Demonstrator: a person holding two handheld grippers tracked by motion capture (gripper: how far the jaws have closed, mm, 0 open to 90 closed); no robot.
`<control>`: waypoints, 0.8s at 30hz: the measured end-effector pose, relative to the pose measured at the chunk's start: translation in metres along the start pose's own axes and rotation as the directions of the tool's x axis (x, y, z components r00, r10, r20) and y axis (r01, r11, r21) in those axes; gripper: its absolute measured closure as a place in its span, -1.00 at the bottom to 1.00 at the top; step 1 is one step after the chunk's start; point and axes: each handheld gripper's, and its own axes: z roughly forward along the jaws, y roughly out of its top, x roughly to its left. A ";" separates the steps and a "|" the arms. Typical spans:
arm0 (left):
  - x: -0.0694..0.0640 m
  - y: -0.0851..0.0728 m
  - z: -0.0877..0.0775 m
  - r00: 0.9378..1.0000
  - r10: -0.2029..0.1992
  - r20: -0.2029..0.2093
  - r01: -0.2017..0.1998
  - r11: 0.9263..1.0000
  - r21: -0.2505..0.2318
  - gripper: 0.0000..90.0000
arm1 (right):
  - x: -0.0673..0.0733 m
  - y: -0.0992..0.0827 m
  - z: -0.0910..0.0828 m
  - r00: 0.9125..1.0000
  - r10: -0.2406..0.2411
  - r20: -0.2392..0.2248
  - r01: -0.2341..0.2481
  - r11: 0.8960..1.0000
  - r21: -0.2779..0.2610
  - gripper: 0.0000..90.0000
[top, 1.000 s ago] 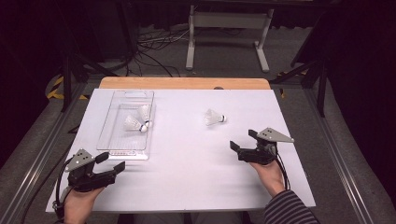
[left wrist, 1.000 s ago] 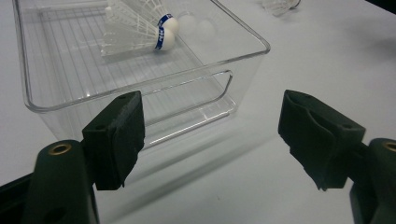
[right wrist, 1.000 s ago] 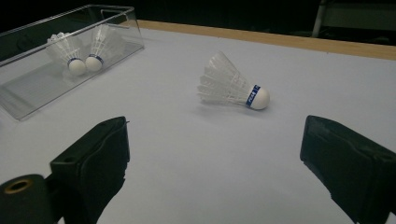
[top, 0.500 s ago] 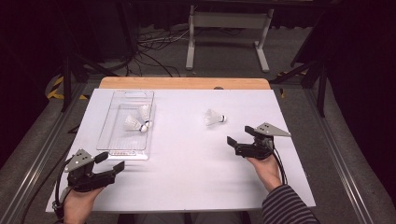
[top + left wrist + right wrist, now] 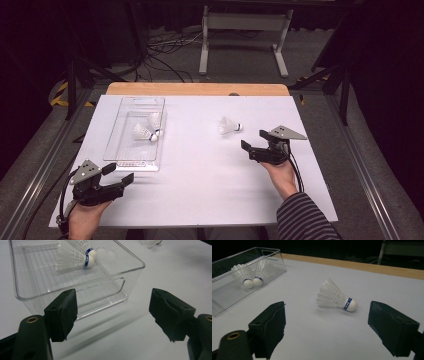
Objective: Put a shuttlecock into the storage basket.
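One white shuttlecock (image 5: 229, 125) with a blue band lies on its side on the white table, cork to the right. My right gripper (image 5: 253, 140) stands just short of it, apart from it. Its jaws have just been closing a little, and nothing is between them. In the right gripper view the shuttlecock (image 5: 336, 298) lies ahead of the open right gripper (image 5: 331, 325). A clear plastic bin (image 5: 114, 131) at the left holds two shuttlecocks (image 5: 147, 129). My left gripper (image 5: 119, 173) is open near the bin's near end; the left gripper (image 5: 116, 312) faces the bin wall (image 5: 100, 292).
The table's wooden far edge (image 5: 197, 89) runs behind the white sheet. Beyond it on the dark floor are cables (image 5: 160, 55) and a white stand (image 5: 242, 30). Metal rails (image 5: 45, 150) flank the table on both sides.
My right gripper has edged forward toward the loose shuttlecock. The left gripper, the bin and all shuttlecocks are where they were.
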 end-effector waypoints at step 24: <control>0.002 0.000 -0.001 1.000 -0.004 -0.003 0.004 1.000 -0.005 -0.48 | 0.005 0.032 0.026 0.999 -0.045 -0.010 0.046 0.997 0.061 -0.59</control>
